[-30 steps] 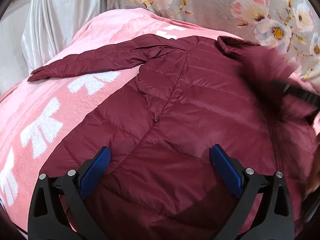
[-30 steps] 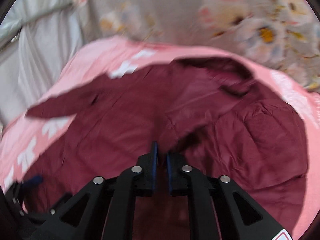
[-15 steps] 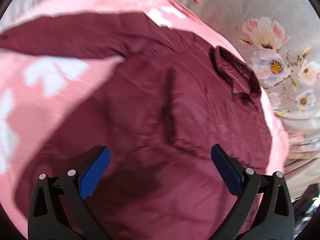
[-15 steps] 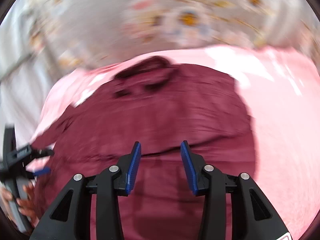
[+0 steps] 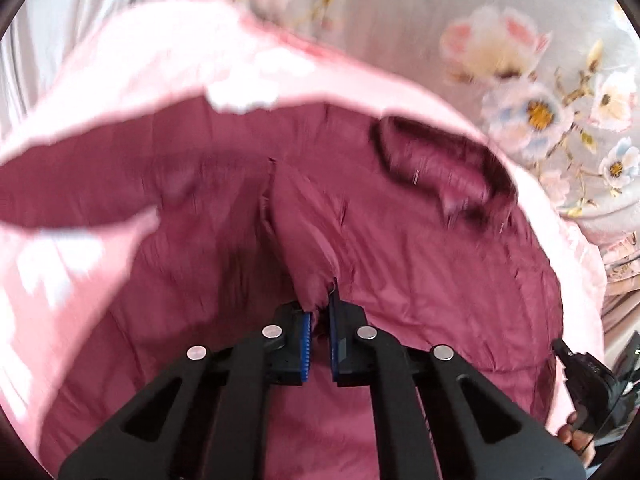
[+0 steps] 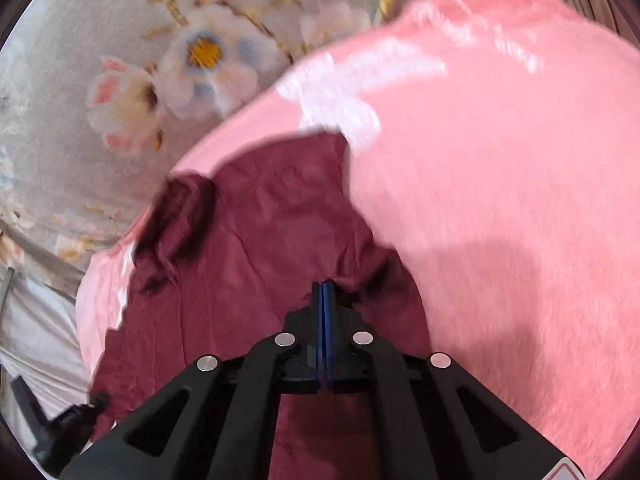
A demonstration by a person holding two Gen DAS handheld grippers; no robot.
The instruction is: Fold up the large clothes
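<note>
A maroon quilted jacket (image 5: 420, 248) lies spread on a pink blanket (image 5: 132, 64), collar (image 5: 444, 164) at the far right, one sleeve (image 5: 80, 184) stretched out to the left. My left gripper (image 5: 319, 308) is shut on a raised fold of the jacket near its middle. In the right wrist view the jacket (image 6: 256, 248) lies left of the bare pink blanket (image 6: 500, 200). My right gripper (image 6: 323, 286) has its pads pressed together at the jacket's right edge, pinching the fabric there.
A grey floral bedcover (image 5: 520, 60) lies beyond the blanket and also shows in the right wrist view (image 6: 140, 72). A pale curtain (image 5: 44, 32) hangs at the far left. The other gripper's black frame (image 5: 588, 372) shows at the lower right of the left wrist view.
Both grippers were open half a second ago and have now shut on the jacket. The right one had earlier let go of folded fabric and moved to the jacket's right edge.
</note>
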